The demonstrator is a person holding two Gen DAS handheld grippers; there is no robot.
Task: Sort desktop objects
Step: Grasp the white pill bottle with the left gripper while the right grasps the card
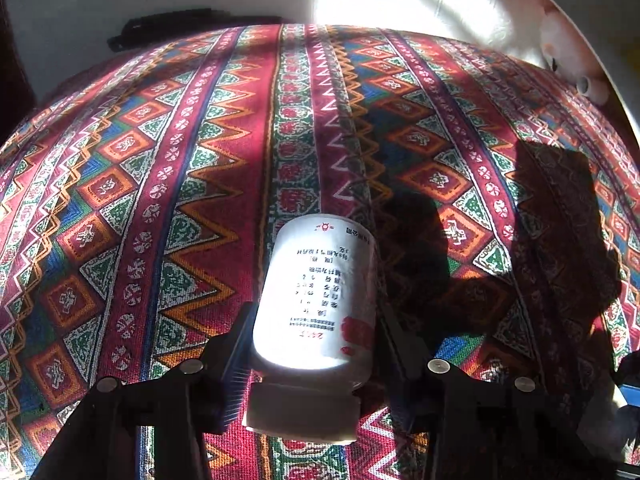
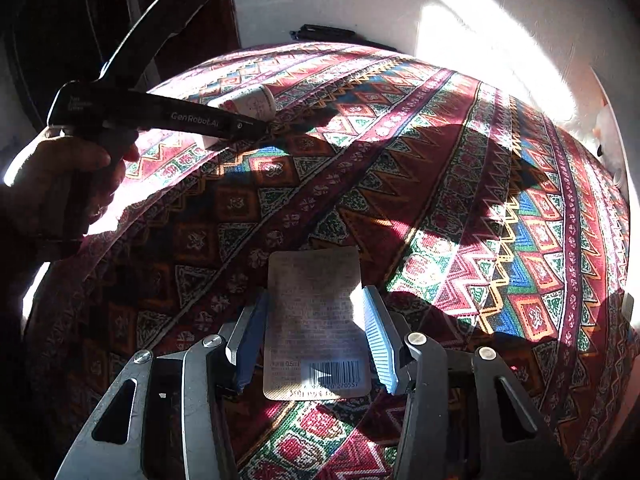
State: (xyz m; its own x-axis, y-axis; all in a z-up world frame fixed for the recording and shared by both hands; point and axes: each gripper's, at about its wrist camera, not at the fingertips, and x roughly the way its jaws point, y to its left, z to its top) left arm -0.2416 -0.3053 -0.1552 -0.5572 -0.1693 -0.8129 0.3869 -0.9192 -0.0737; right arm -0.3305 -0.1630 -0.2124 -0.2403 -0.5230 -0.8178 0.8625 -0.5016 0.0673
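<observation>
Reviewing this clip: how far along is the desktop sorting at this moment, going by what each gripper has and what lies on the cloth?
Nothing looks sorted yet: no finished group shows on the patterned tablecloth. In hand: the left gripper grips a white bottle lying cap toward the camera, and the right gripper brackets a flat barcoded packet; whether it grips is unclear. Left: placing both.

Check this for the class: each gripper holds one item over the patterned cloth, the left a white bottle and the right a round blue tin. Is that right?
Only the last detail is wrong. The right gripper holds a flat rectangular packet with a barcode, as the right wrist view shows. The left gripper does hold the white bottle over the patterned cloth.
</observation>
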